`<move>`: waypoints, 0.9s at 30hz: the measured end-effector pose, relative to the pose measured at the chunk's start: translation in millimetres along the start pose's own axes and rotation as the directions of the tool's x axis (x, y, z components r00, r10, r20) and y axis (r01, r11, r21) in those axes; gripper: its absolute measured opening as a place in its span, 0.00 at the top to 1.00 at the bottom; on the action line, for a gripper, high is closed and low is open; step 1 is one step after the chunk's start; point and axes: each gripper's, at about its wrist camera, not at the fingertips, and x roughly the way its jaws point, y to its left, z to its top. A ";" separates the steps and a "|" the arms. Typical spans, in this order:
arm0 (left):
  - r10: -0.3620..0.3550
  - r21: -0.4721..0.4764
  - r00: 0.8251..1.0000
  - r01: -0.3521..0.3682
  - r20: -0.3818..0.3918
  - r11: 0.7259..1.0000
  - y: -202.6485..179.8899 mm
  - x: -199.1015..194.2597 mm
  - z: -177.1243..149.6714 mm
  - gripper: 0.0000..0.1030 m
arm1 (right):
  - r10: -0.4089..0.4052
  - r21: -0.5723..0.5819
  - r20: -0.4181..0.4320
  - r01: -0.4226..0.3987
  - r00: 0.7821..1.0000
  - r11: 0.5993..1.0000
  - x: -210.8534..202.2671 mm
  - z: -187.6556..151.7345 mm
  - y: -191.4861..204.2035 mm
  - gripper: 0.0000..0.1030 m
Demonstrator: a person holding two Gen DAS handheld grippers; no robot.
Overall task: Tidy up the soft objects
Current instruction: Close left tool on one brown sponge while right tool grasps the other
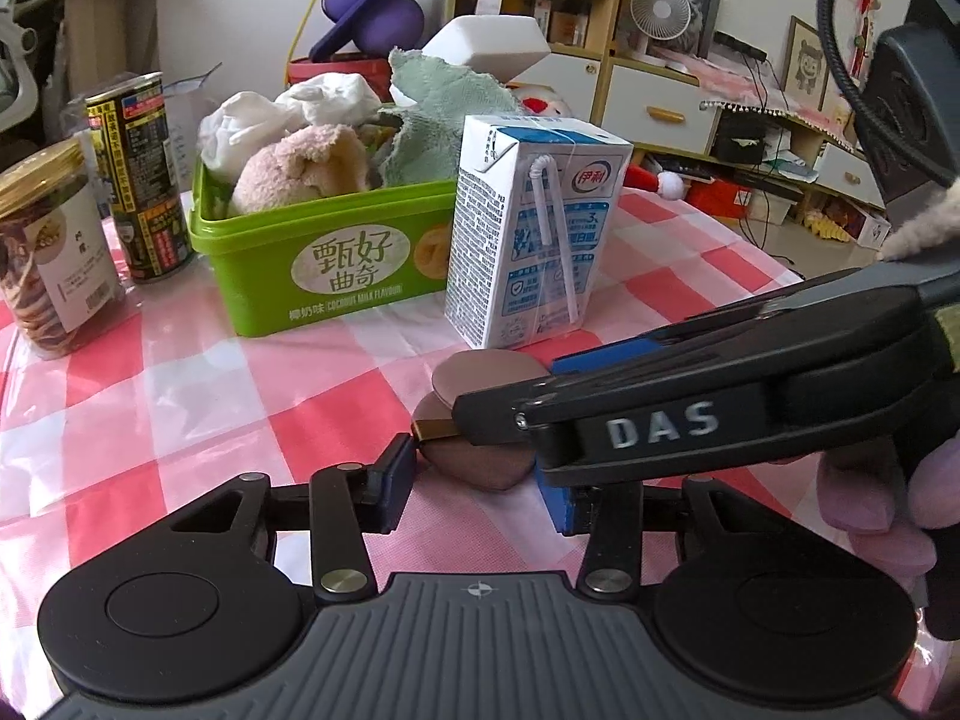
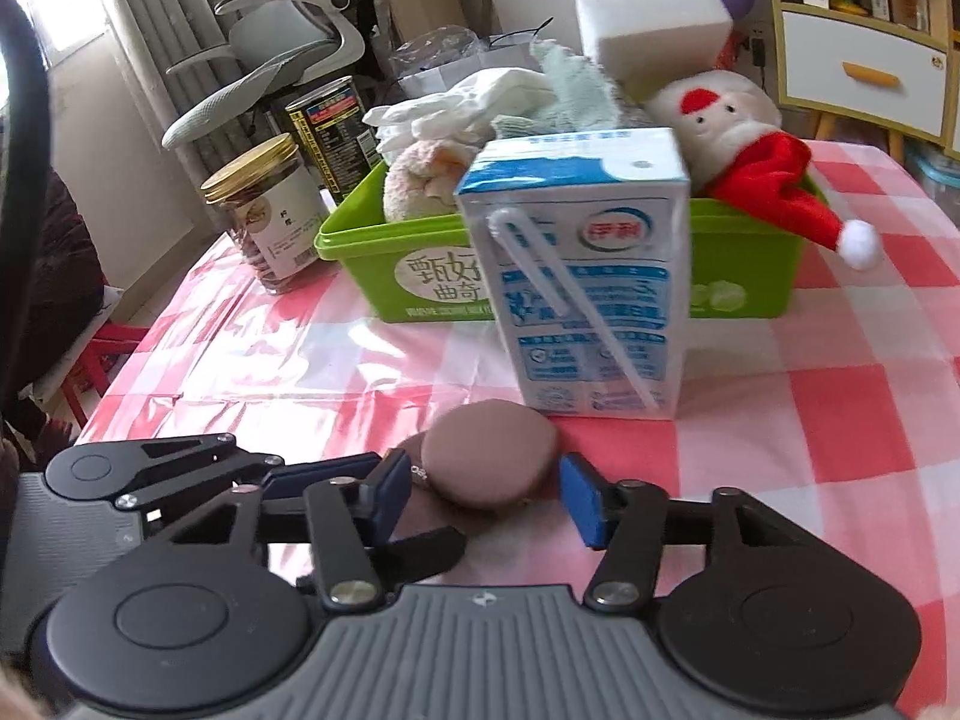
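Two brown makeup puffs lie overlapping on the pink checked tablecloth in front of a milk carton (image 1: 534, 240) (image 2: 588, 288). In the right wrist view my right gripper (image 2: 487, 495) has both blue pads against the sides of the round upper puff (image 2: 489, 462). My left gripper (image 1: 477, 480) has its pads pressed on the lower, pointed puff (image 1: 480, 462), which carries a small gold tag. The right gripper (image 1: 540, 390) reaches in from the right across the upper puff (image 1: 486, 378). In the right wrist view the left gripper (image 2: 408, 522) comes in from the left, the lower puff mostly hidden.
Behind the carton stands a green plastic tub (image 1: 324, 264) (image 2: 360, 252) piled with cloths, a pink plush, a Santa plush (image 2: 738, 138) and a white sponge block (image 2: 654, 30). A biscuit jar (image 1: 48, 252) and a can (image 1: 144, 180) stand to its left. A gloved hand (image 1: 870, 498) holds the right gripper.
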 end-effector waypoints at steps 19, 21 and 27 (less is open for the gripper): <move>0.043 0.000 0.999 -0.043 -0.015 0.999 12.5 -6.8 -3.8 0.57 | -0.056 -0.034 0.010 0.056 0.998 0.998 -14.6 -3.0 -11.7 0.72; 0.062 -0.013 0.998 -0.063 -0.013 0.998 18.1 -9.1 -5.0 0.55 | -0.066 -0.036 0.012 0.066 0.998 0.997 -18.2 -4.7 -16.0 0.72; 0.139 -0.018 0.990 -0.139 0.004 0.990 22.3 -10.9 -9.6 0.40 | -0.101 -0.074 0.005 0.102 0.995 0.992 -18.7 -12.1 -20.4 0.64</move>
